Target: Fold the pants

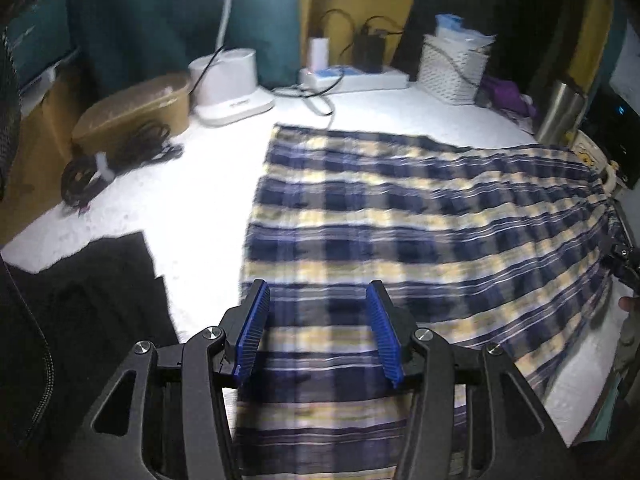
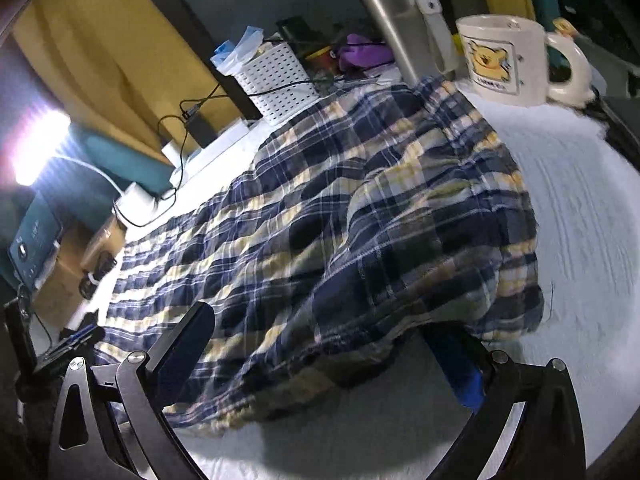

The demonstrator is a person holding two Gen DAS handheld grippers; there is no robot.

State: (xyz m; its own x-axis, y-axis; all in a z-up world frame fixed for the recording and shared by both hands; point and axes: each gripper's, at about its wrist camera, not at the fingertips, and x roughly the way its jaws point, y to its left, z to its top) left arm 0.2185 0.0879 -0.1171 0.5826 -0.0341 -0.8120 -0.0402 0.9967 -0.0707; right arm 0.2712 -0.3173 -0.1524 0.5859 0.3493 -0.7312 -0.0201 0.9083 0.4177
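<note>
Navy, yellow and white plaid pants [image 1: 400, 224] lie spread on the white table [image 1: 192, 184]. My left gripper [image 1: 318, 292] is open, its blue pads [image 1: 252, 328] wide apart just above the near end of the pants. In the right wrist view the pants [image 2: 340, 216] are bunched at the waist end. My right gripper [image 2: 320, 320] is open and straddles that bunched edge; its right finger [image 2: 456, 364] sits under the cloth fold, the left finger [image 2: 184, 340] beside it.
A white mug with a bear picture [image 2: 504, 56], a steel tumbler [image 2: 396, 16] and a white basket [image 2: 276, 80] stand at the table's far side. A power strip [image 1: 352, 76], white charger base [image 1: 232, 88], coiled cables [image 1: 116, 160] and a black garment [image 1: 80, 300] lie left.
</note>
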